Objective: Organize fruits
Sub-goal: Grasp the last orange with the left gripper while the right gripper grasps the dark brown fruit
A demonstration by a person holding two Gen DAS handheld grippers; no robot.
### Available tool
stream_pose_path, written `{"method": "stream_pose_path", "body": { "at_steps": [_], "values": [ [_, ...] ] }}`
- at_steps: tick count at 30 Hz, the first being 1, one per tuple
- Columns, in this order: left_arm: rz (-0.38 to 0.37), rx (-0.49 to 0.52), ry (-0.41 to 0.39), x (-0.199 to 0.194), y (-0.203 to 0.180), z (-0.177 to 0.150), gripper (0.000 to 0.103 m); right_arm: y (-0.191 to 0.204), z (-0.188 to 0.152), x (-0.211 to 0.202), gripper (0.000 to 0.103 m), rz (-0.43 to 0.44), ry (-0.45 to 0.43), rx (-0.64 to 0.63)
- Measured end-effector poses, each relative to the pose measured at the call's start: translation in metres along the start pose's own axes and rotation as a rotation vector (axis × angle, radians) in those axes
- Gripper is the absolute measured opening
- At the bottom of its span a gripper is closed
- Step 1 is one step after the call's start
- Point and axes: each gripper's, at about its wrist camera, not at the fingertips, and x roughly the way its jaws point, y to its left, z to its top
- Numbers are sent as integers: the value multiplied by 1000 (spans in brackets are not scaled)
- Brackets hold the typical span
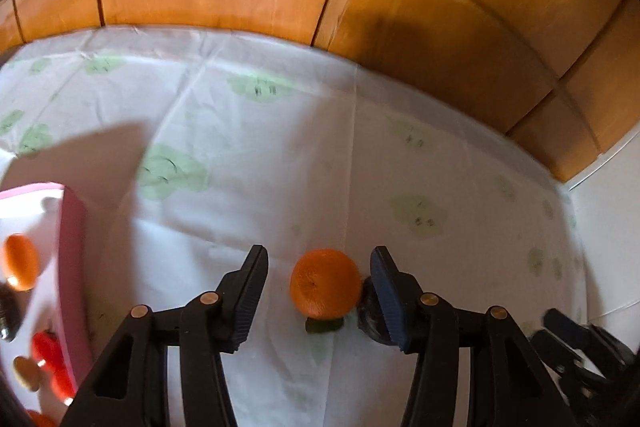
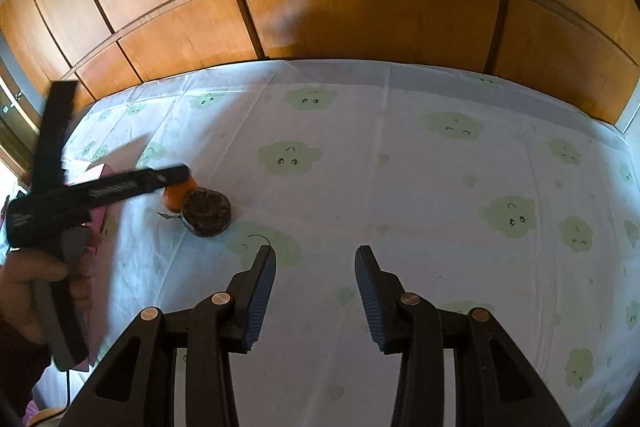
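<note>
Orange (image 1: 325,283) on the table (image 1: 280,147), between the left gripper (image 1: 318,297)'s part-open, empty jaws, looks light, round and roll-prone, best pinched gently across its middle; the right gripper (image 2: 315,297) gapes empty.

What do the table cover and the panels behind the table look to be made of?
Table cover: probably thin plastic sheet, white with green cloud faces; sharp fold creases and slight sheen. Panels: wood or wood-look veneer, orange-brown with visible grain, glossy from the bright glare spot.

Cloud-print tablecloth (image 2: 400,187) under orange (image 1: 326,283), box (image 1: 72,267).
</note>
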Motion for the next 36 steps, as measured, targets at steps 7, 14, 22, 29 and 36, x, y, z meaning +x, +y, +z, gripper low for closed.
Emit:
{"method": "stream_pose_path", "body": {
  "at_steps": [7,14,22,29,36],
  "values": [
    [-59,32,8,3,4,-17,40,3,-2,12,42,-12,37,-16],
    [-49,56,-10,-17,12,-37,38,3,-11,30,42,-56,87,-35],
    [3,151,-51,-51,23,-88,38,11,-19,49,42,37,167,-8],
    [39,269,-99,-65,14,-126,38,39,-15,52,42,69,168,-39],
    [74,338,-149,-61,7,-134,38,64,1,56,44,171,157,-1]
  ]
}}
